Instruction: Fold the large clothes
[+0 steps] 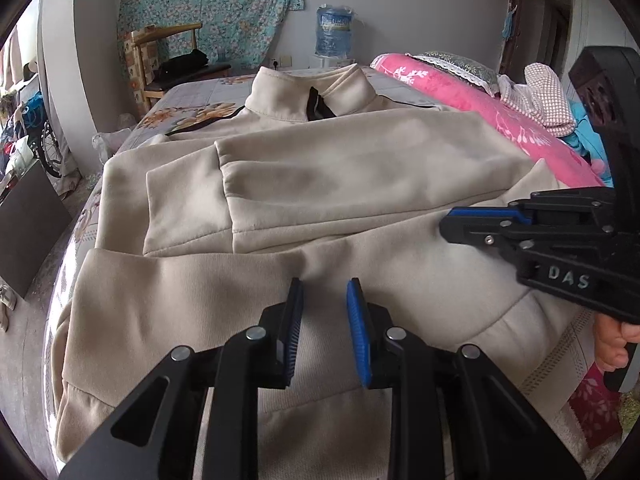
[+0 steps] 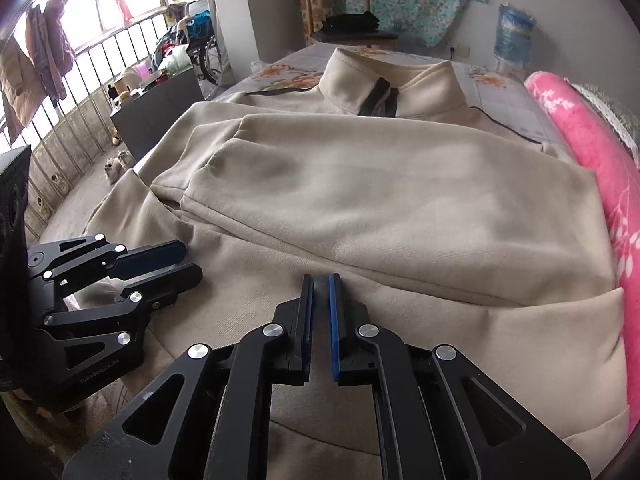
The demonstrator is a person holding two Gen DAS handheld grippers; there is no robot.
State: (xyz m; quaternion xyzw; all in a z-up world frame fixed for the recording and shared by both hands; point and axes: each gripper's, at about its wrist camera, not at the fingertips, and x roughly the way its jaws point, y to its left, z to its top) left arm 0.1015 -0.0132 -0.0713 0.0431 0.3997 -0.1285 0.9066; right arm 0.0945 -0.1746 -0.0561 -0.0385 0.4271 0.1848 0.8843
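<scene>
A large beige sweatshirt (image 1: 320, 168) (image 2: 400, 200) lies flat on the bed, collar (image 1: 312, 96) at the far end and both sleeves crossed over the chest. My left gripper (image 1: 325, 286) (image 2: 188, 258) sits at the near hem with its fingers a little apart and beige fabric bunched between them. My right gripper (image 2: 321, 280) (image 1: 446, 222) is to its right. Its tips rest on the body just below the folded sleeve, and its pads are nearly together. I cannot tell whether cloth is pinched there. A person's hand (image 1: 612, 344) holds its handle.
A rolled pink blanket (image 1: 500, 116) (image 2: 592, 140) and piled cloths line the bed's right side. The floral bedsheet (image 1: 192, 96) shows at the far left. A wooden chair (image 1: 168, 60) and water bottle (image 1: 334, 32) stand beyond. A dark cabinet (image 2: 160, 112) stands left of the bed.
</scene>
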